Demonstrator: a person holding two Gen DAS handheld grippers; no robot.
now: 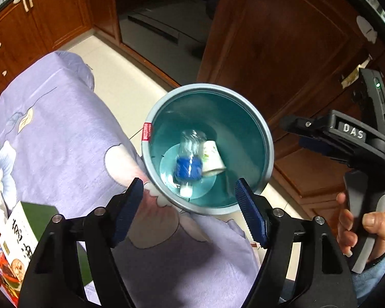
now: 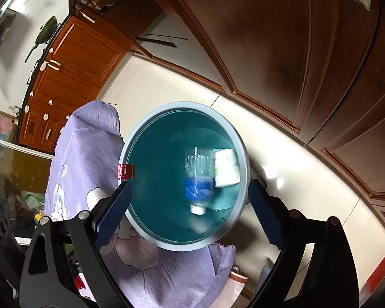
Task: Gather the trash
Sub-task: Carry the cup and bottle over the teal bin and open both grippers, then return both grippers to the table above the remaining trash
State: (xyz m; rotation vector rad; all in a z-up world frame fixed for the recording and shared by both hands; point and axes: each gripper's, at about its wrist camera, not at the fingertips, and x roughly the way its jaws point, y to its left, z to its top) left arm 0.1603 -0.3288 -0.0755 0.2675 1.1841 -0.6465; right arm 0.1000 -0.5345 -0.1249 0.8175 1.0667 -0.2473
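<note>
Left wrist view: left gripper (image 1: 190, 208) fingers open, empty; right gripper (image 2: 190, 213) likewise. Beyond, the plastic bottle (image 1: 190, 159) and paper cup (image 1: 213, 157) lie in the bin (image 1: 267, 138). Deposit step appears complete; next, probably return to the bench (image 1: 64, 128) for remaining trash.

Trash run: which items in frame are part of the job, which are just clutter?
Job:
- teal bin, on the floor by the table
- plastic bottle with blue label, inside it
- paper cup, inside it beside the bottle
- left gripper, right gripper, both empty

Clutter:
- food box on the purple tablecloth
- wooden cabinets
</note>
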